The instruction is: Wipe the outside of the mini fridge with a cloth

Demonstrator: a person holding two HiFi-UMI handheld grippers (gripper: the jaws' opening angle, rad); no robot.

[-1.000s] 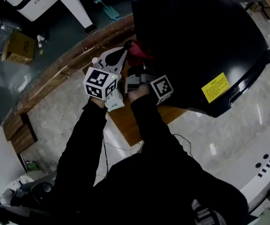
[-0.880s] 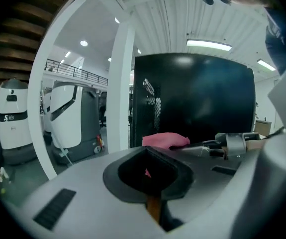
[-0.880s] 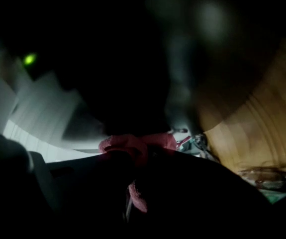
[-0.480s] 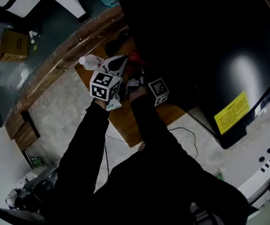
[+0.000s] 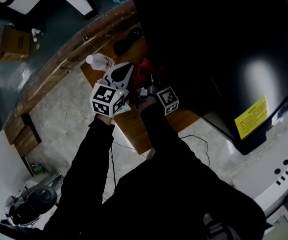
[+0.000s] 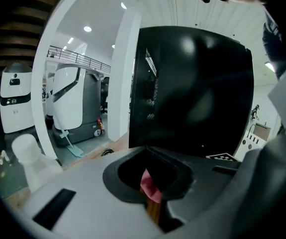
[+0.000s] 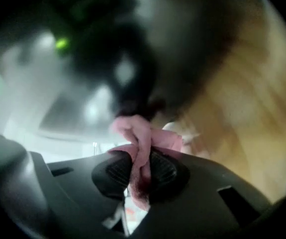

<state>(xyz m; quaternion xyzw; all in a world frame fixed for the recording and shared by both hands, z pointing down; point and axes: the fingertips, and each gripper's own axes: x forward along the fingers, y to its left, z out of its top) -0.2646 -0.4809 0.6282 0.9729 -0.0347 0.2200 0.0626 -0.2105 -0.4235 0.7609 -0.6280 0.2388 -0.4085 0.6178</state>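
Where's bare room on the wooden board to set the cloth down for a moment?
The wooden board is bare at its near end, between the person's sleeves. Further in it is crowded: the bottle, a dark object and the mini fridge ring the cloth.

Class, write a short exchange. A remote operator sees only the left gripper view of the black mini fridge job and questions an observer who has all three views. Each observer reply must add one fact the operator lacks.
Operator: Is the other claw holding anything?
Observer: Yes; the right gripper view shows the right claw shut on the pink cloth.
Operator: Any marking on the mini fridge that I miss?
Observer: The head view shows a yellow label on it.
Operator: Where is that claw from mine?
Observer: Close beside the left claw, above a wooden surface.
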